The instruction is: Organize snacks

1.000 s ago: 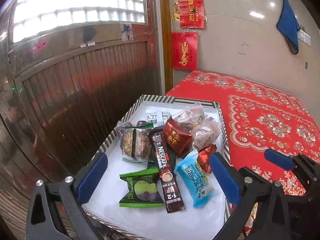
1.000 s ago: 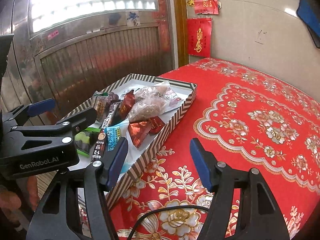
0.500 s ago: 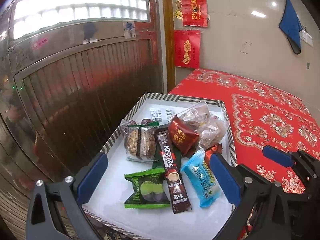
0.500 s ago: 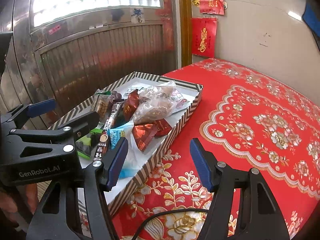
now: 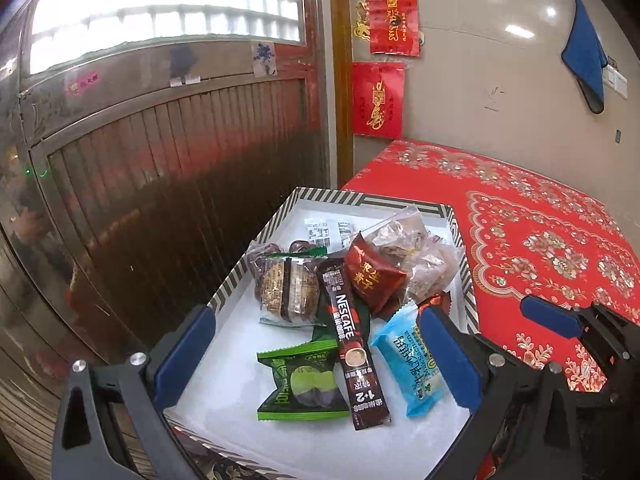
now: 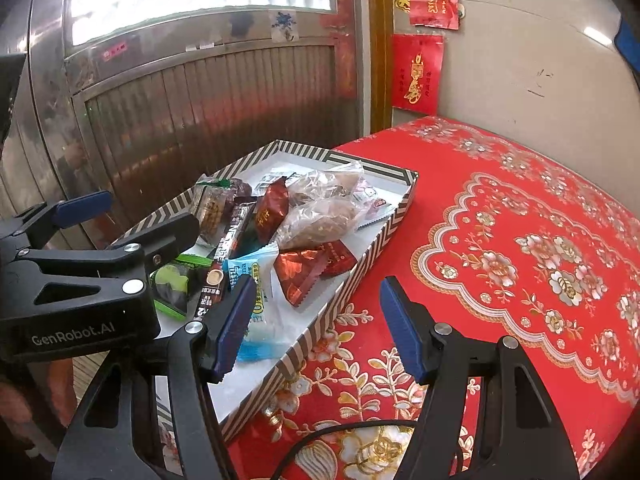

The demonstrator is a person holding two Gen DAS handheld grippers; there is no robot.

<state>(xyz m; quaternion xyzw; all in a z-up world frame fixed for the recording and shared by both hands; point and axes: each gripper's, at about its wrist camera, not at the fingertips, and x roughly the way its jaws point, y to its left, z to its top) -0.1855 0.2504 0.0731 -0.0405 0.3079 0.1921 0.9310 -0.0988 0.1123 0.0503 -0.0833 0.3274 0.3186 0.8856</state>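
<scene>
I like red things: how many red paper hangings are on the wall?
2. One hanging is high on the wall beside the door frame; the other hanging is right below it, just above the red tablecloth. More may hang outside the views.

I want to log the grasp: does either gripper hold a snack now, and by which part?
Nothing is held. The left gripper and the right gripper are both open and empty; the snacks lie in the striped box.
</scene>
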